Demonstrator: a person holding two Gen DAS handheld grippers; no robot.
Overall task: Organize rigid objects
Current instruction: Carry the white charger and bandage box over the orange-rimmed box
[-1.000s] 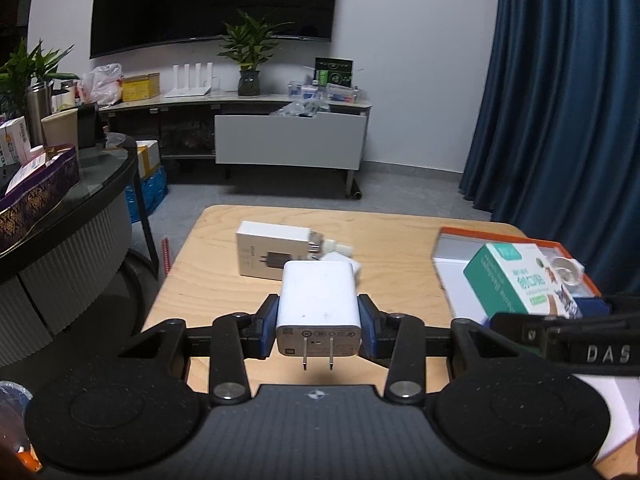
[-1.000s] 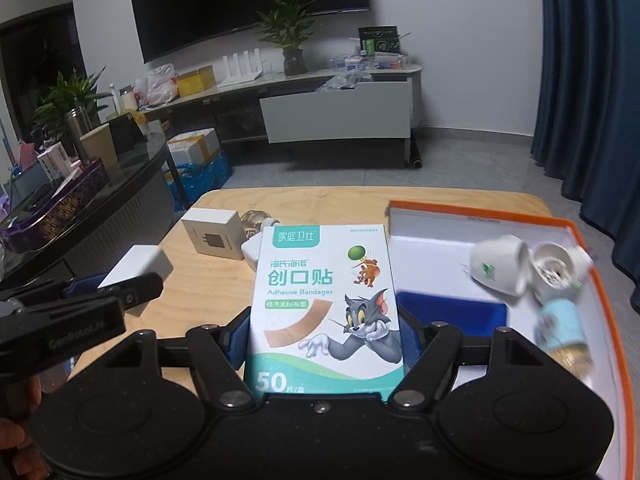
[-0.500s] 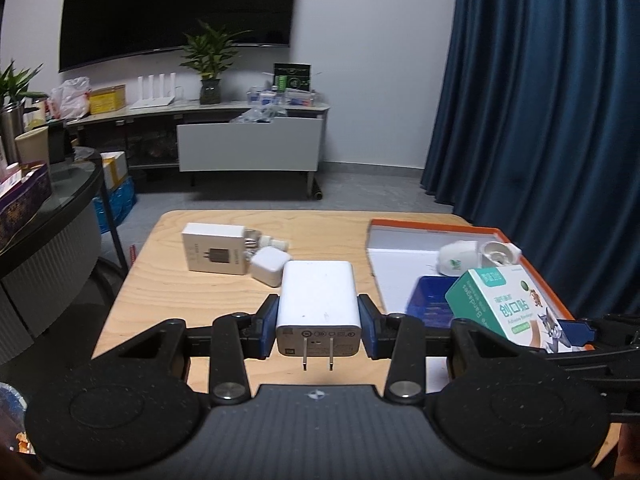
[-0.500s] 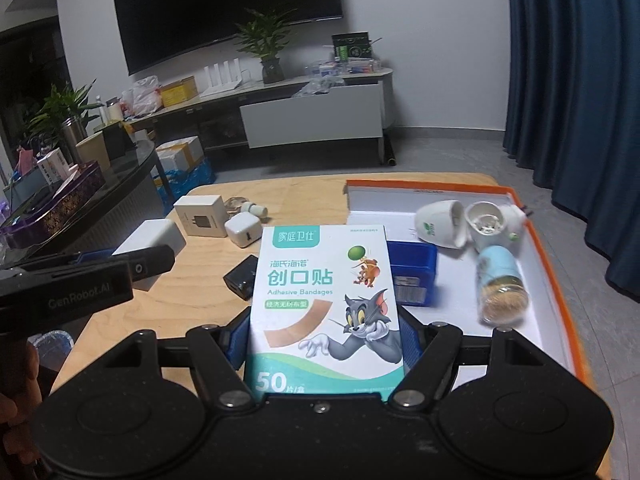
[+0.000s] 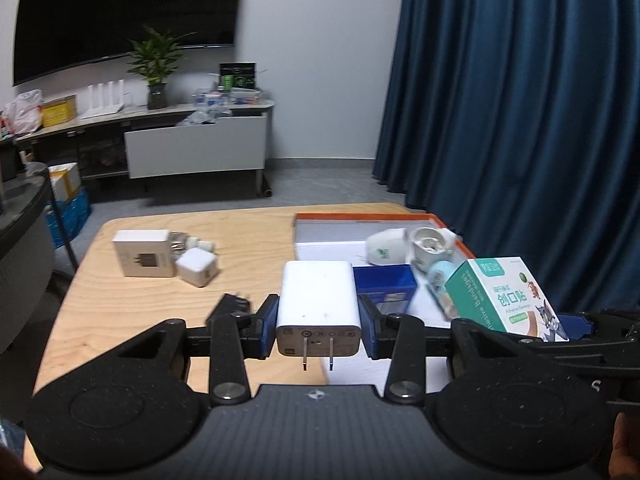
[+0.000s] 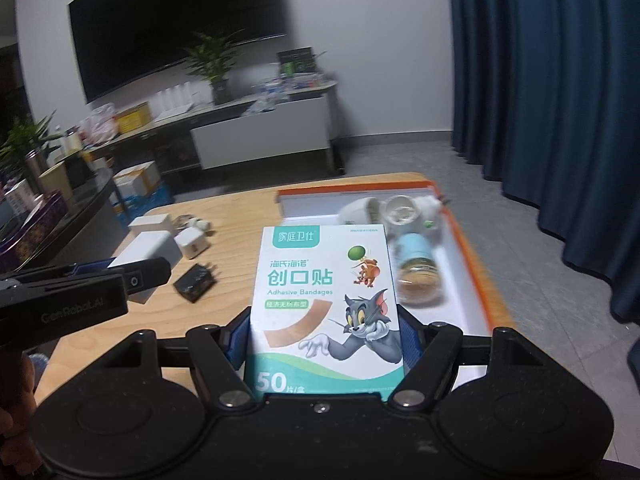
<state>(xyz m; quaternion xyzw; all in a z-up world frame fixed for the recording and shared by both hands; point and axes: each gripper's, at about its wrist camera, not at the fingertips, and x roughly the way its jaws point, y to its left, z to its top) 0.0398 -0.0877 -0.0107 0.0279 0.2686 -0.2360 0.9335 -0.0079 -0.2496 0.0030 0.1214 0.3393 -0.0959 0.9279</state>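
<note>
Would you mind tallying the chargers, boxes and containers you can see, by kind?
White chargers: 2 (held, small cube)
Black adapter: 1
Boxes: 3 (bandage, white, blue)
Tray containers: 3 ()
Total: 9

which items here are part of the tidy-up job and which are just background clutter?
Job items:
- white charger in left gripper
- bandage box in right gripper
- orange-rimmed tray holding toothpick jar
- small white adapter, white box, black plug on table

Background:
- TV
- potted plant
- blue curtain
</note>
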